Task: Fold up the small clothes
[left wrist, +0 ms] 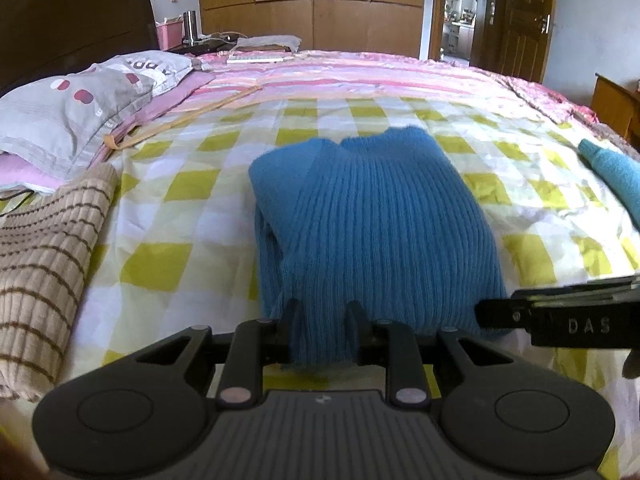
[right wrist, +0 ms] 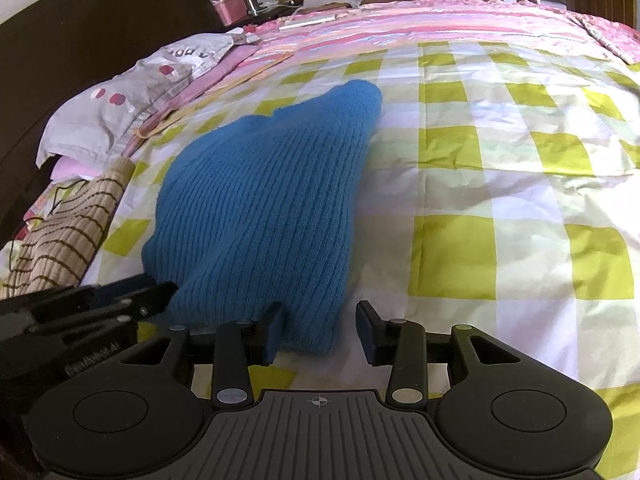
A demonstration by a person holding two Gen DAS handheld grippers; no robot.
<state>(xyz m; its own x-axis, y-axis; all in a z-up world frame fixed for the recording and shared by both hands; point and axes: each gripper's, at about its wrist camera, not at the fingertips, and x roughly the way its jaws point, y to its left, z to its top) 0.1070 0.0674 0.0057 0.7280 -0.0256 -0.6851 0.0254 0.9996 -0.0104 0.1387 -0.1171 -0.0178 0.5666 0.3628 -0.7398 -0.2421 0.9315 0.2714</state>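
Note:
A blue ribbed knit sweater lies folded on the yellow-checked bedsheet; it also shows in the right wrist view. My left gripper has its fingers around the sweater's near hem, with knit bunched between them. My right gripper is open at the sweater's near right corner, with the corner lying between its fingers. The right gripper also shows at the right edge of the left wrist view, and the left gripper at the left of the right wrist view.
A beige striped knit garment lies at the left. Another blue knit piece lies at the far right. Grey pillows and a dark headboard are at the back left. A pink quilt covers the far bed.

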